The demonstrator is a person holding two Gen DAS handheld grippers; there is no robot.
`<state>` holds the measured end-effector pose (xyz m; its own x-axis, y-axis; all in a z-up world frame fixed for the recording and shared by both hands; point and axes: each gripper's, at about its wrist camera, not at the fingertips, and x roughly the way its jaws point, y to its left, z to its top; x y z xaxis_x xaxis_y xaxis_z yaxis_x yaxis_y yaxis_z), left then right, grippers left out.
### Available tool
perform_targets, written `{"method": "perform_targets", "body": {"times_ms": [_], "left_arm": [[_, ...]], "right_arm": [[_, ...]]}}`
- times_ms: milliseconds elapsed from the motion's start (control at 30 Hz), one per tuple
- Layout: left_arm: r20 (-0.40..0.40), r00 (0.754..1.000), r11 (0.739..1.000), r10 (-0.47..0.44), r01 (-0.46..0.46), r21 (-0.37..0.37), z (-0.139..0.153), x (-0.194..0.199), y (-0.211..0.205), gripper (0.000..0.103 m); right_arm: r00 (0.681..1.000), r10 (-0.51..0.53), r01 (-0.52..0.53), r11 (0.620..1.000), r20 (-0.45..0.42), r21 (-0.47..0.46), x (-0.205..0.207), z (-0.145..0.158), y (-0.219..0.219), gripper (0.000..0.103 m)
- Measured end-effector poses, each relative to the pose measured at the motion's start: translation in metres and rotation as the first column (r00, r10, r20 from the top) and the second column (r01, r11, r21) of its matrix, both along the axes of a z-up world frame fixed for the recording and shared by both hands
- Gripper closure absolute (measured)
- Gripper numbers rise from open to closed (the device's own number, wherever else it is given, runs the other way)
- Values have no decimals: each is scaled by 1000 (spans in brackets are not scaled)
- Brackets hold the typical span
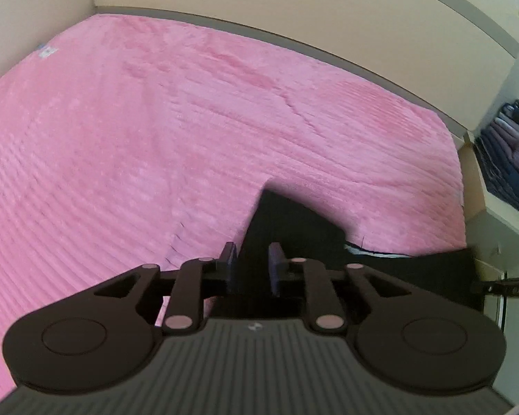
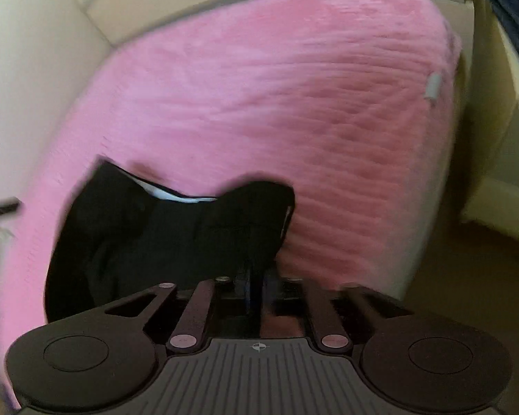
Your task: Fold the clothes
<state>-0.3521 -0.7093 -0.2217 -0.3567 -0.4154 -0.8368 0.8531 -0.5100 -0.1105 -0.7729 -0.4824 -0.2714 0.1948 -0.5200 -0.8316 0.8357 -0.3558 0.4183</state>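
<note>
A black garment [image 1: 294, 221] lies at the near edge of a pink fluffy blanket [image 1: 155, 131] spread over a bed. A white neck label [image 1: 363, 250] shows inside it. My left gripper [image 1: 252, 264] is shut on a fold of the cloth, which rises in a peak between the fingers. In the right wrist view the garment [image 2: 162, 238] hangs stretched and blurred over the blanket [image 2: 294, 103]. My right gripper [image 2: 257, 287] is shut on its right part, fingers nearly together. The right gripper's tip [image 1: 501, 287] shows at the left view's right edge.
Beige walls with a grey bed frame edge [image 1: 294, 39] close in the bed at the back and left. A shelf with stacked folded clothes [image 1: 512, 152] stands to the right of the bed. A grey tag [image 2: 432, 86] sits on the blanket's right corner.
</note>
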Motion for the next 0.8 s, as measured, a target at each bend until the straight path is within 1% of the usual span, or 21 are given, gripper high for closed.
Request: {"method": "perform_targets", "body": {"times_ms": [33,67,100,133,167,200,233,267,300,333,367,400,433,467,533,600,633,700,733,767,800], "left_arm": [[0,1000,1000,12,-12,-2,-2,3,6,77],[4,1000,1000,22,-22,-2,-3,11,15,71],[13,999,999,36,-36,3,-3,24,29,70],[31,998,998,61,-61,8,-4,42,43,68],[53,993,995,102,-103,16,-5,62,59,67],[75,987,989,143,-145,24,-6,82,76,66],[94,976,979,198,-202,33,-6,109,95,63],[118,960,965,254,-260,40,-6,136,117,59],[154,938,947,310,-319,42,-6,164,143,57],[190,912,925,364,-378,42,-6,191,170,53],[227,881,900,415,-434,39,-7,218,196,47],[268,849,876,456,-481,32,-8,243,223,43],[308,818,855,485,-518,31,-10,261,245,39],[350,791,836,502,-547,37,-13,279,270,39],[414,757,818,506,-573,49,-21,303,319,39],[448,751,821,485,-568,64,-31,317,363,39],[461,754,827,469,-558,72,-38,320,380,39],[468,771,848,433,-524,80,-51,321,404,39],[466,781,858,415,-506,84,-58,322,415,39],[464,791,868,399,-489,88,-64,323,425,39],[450,799,871,399,-484,86,-68,323,420,39]], "right_arm": [[1000,7,-7,1000,-25,-14,-1,3,1,67],[999,18,-19,999,-34,-27,-2,8,2,52],[999,30,-32,999,-44,-38,-3,13,3,46],[997,52,-54,998,-51,-39,-2,18,2,43],[995,87,-89,995,-46,-41,4,24,0,43],[992,122,-123,991,-41,-43,10,29,-1,43],[987,158,-160,986,-37,-44,18,33,-4,43],[978,206,-207,977,-35,-43,32,34,-8,43],[962,270,-271,961,-32,-45,50,35,-13,43],[942,333,-335,941,-30,-47,69,36,-17,43],[918,395,-396,917,-27,-49,87,37,-21,43],[889,457,-458,887,-25,-52,106,38,-25,43],[850,525,-526,849,-27,-56,130,38,-28,43],[804,594,-594,802,-33,-61,156,39,-29,43],[695,718,-719,691,-48,-76,208,39,-29,43],[581,811,-814,576,-73,-78,257,38,-26,43],[524,847,-852,519,-88,-74,281,37,-23,40],[412,903,-911,409,-119,-55,325,34,-16,24],[366,920,-930,364,-142,-41,342,32,-11,11],[315,933,-949,316,-173,-22,359,31,-2,9],[266,943,-962,271,-198,1,372,27,4,9]]}}
